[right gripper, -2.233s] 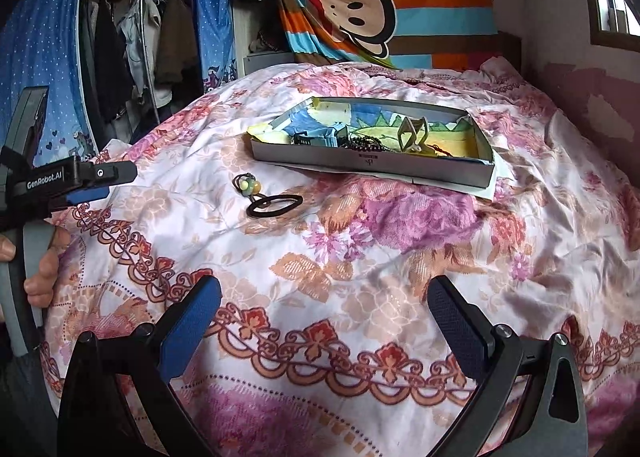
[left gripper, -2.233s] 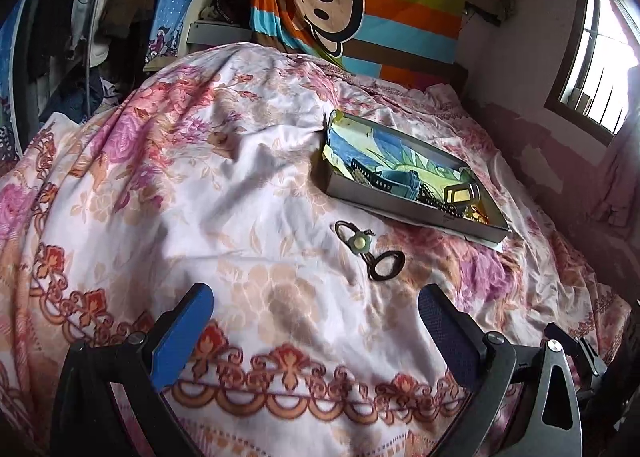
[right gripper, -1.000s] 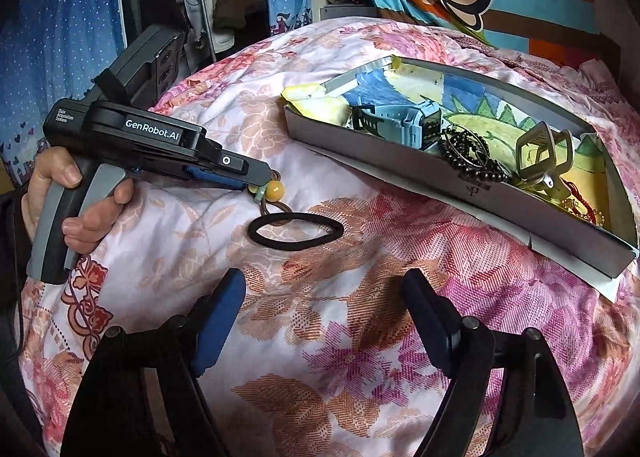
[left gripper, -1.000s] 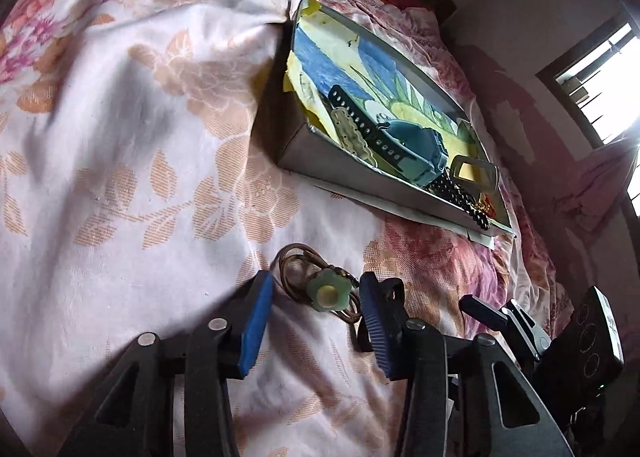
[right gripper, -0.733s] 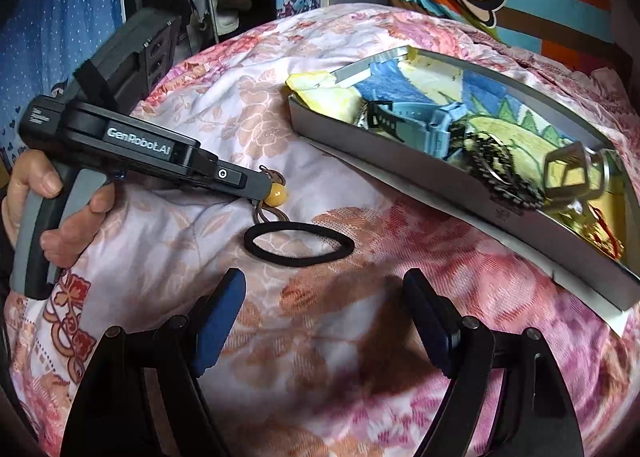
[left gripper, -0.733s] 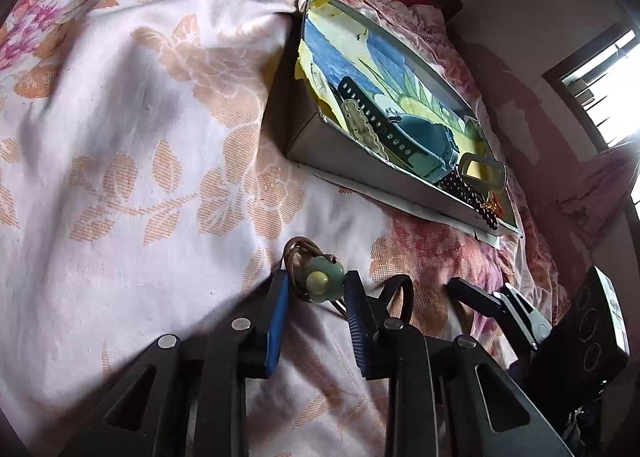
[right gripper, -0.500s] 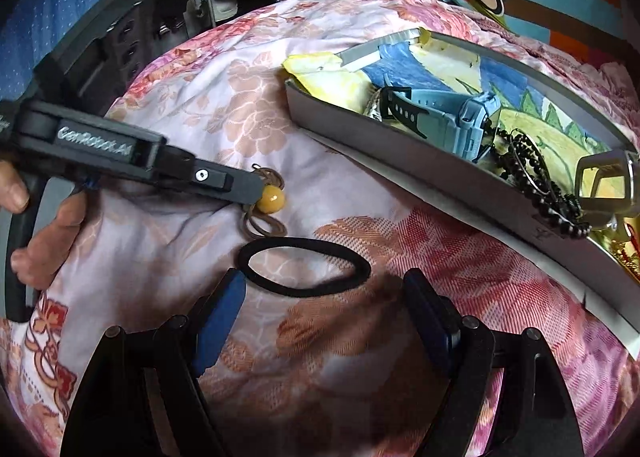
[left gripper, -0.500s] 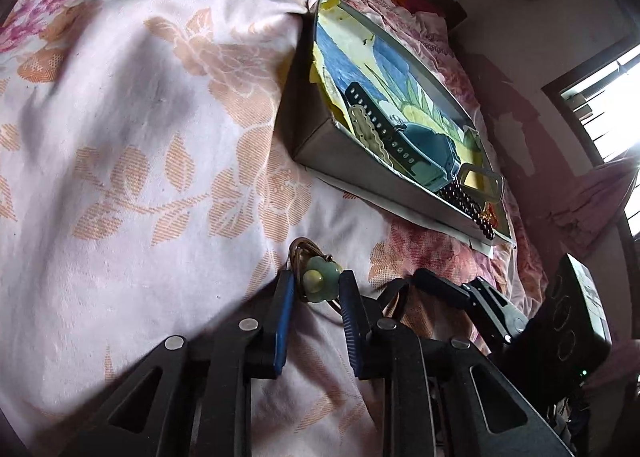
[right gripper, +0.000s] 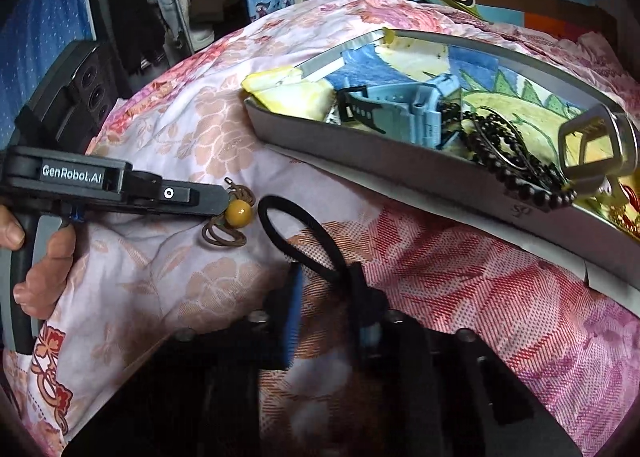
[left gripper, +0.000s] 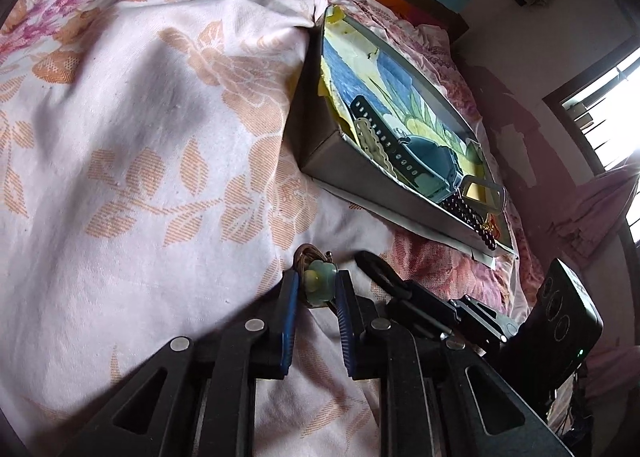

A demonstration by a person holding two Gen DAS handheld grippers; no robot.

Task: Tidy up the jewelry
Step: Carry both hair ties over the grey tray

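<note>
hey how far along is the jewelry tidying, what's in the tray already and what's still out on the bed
Done: the blue watch, dark bead bracelet and a metal buckle piece already lie in the tray. In hand: the left gripper is closing on the bead pendant, and the right gripper is closing on the black hair tie. Left: both pieces are still on the bedspread, not yet carried to the tray.

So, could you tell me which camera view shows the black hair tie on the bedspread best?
The right wrist view: the black hair tie shows as a nearly whole loop on the bedspread, its near end between the closing jaws of the right gripper. The left wrist view catches only a short arc behind that gripper.
</note>
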